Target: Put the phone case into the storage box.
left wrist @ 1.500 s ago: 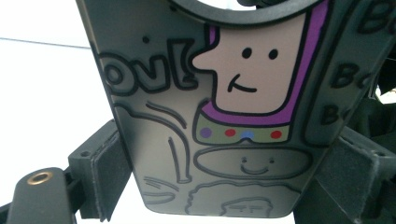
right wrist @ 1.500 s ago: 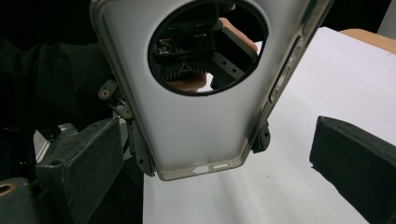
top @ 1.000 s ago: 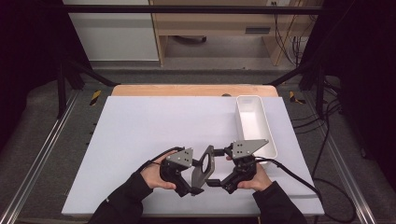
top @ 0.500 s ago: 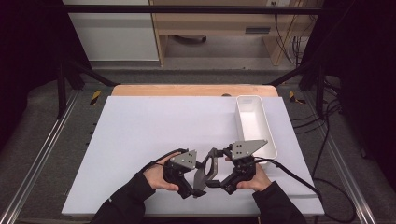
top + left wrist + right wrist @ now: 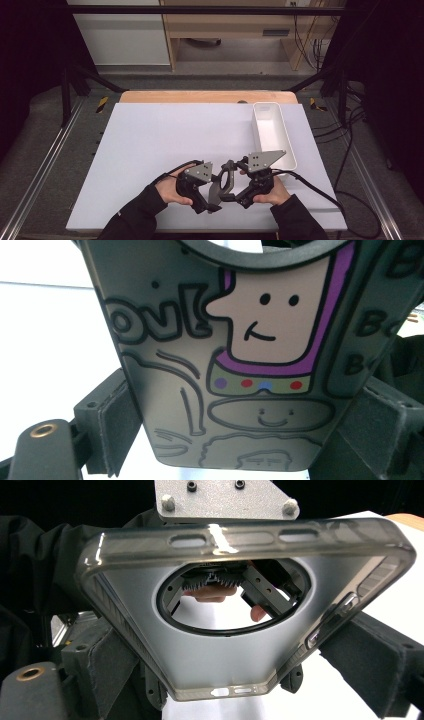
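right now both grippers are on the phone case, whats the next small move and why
Probably carry the phone case toward the white bin. Both the left gripper and right gripper hold it by its edges above the table, and the bin sits just beyond the right hand.

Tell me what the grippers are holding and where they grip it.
A grey phone case, held between both. The left hand-held gripper and the right hand-held gripper each clamp its long side edges, near opposite ends.

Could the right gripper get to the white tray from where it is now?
Probably yes. The tray sits just beyond the right gripper with bare table between, but that gripper is gripping the phone case along with the left gripper.
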